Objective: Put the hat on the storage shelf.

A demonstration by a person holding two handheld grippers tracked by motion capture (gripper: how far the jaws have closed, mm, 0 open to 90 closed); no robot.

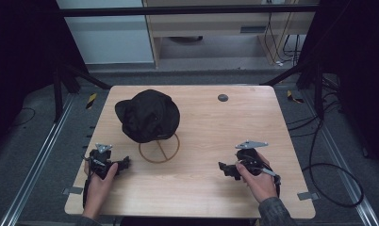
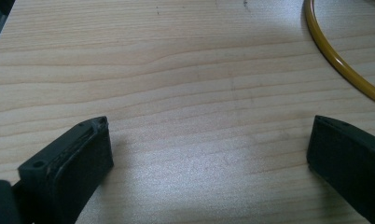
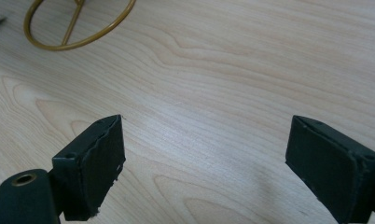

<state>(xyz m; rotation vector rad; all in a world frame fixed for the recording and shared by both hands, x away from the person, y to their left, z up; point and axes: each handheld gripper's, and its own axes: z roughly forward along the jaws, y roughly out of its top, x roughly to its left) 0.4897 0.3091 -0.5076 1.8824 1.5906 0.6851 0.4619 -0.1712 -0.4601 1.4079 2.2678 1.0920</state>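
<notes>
One black hat atop one ring stand; left claw, right claw both wide open, empty.

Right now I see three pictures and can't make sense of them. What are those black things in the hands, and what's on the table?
No robot here: a person holds a hand tool with a two-jaw claw in each hand. The top picture looks down from above: the left claw and right claw rest low over a wooden table. On it a black hat sits on a stand with a gold ring base; a small grey disc lies farther back. The other two pictures come from cameras riding on each tool, looking along its black jaws. Both claws are open and hold nothing; the wood shows between them.
</notes>
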